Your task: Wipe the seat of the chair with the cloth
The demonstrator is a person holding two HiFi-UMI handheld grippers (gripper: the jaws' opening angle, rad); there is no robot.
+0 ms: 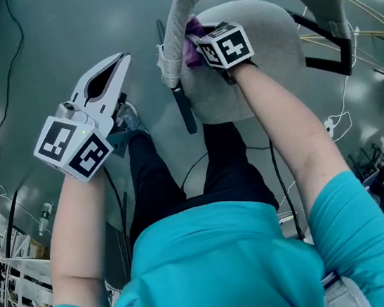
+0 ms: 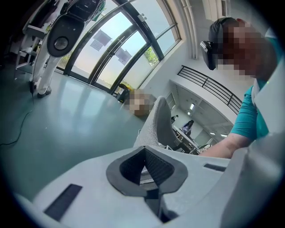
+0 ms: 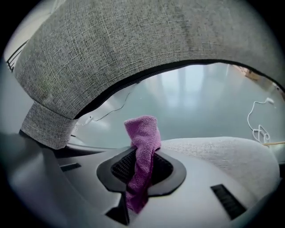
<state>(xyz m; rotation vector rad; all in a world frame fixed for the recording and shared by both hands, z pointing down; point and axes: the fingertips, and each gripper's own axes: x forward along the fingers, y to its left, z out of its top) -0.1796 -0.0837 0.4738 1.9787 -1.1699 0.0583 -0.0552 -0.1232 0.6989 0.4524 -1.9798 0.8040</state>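
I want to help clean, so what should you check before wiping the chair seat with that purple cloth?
1. Cloth held firmly: ok, the right hand-held gripper has its jaws shut on it.
2. Enough cloth to wipe with: ok, a tuft sticks out past the jaws.
3. Cloth touching the seat: cannot tell.
4. Right hand-held gripper over the seat: ok, at its edge, close under the backrest.
5. Left hand-held gripper out of the way: ok, shut, empty, held off to the side of the chair.

Large open hall: tall glazed windows (image 2: 107, 49), glossy green floor (image 2: 67, 120), mezzanine railing (image 2: 213, 87), loose cables (image 3: 259, 132).
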